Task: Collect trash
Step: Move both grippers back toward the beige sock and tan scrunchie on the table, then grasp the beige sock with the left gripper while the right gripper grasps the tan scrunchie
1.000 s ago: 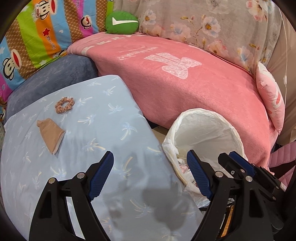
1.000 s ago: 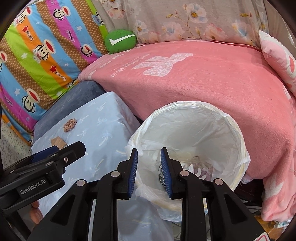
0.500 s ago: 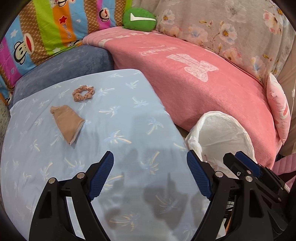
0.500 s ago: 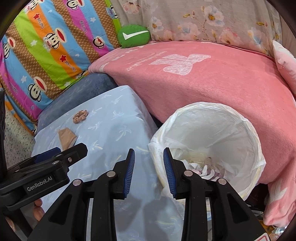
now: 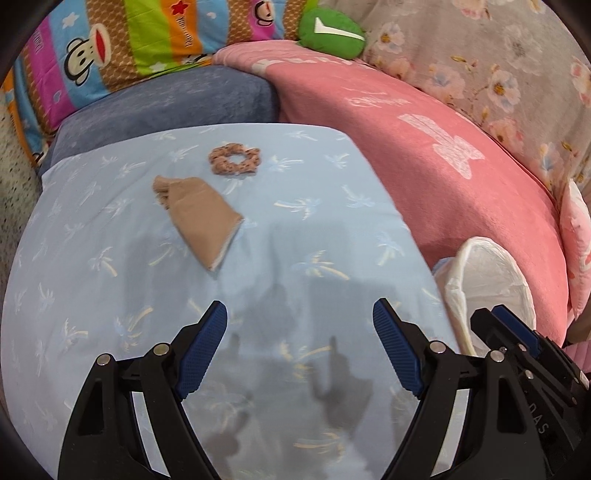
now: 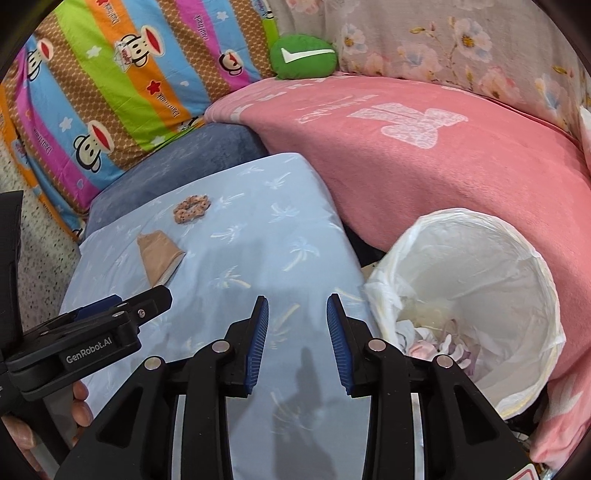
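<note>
A folded tan cloth (image 5: 201, 218) and a brown speckled scrunchie (image 5: 234, 160) lie on the light blue palm-print surface (image 5: 314, 229). They also show in the right wrist view, the cloth (image 6: 159, 254) and the scrunchie (image 6: 191, 209). A white-lined trash bin (image 6: 476, 295) stands to the right of the surface, with trash at its bottom; its rim shows in the left wrist view (image 5: 487, 280). My left gripper (image 5: 300, 345) is wide open and empty, hovering short of the cloth. My right gripper (image 6: 297, 338) is partly open and empty, over the surface's near edge, left of the bin.
A pink blanket (image 6: 424, 155) covers the sofa behind the bin. A striped monkey-print pillow (image 6: 110, 85), a dark blue cushion (image 5: 166, 99) and a green cushion (image 5: 332, 31) sit at the back. A floral cover (image 5: 498, 66) is at the back right.
Both grippers have swung left, from the bin toward the blue surface. The cloth and scrunchie are now nearer the left view's centre. The right gripper has opened wider.
</note>
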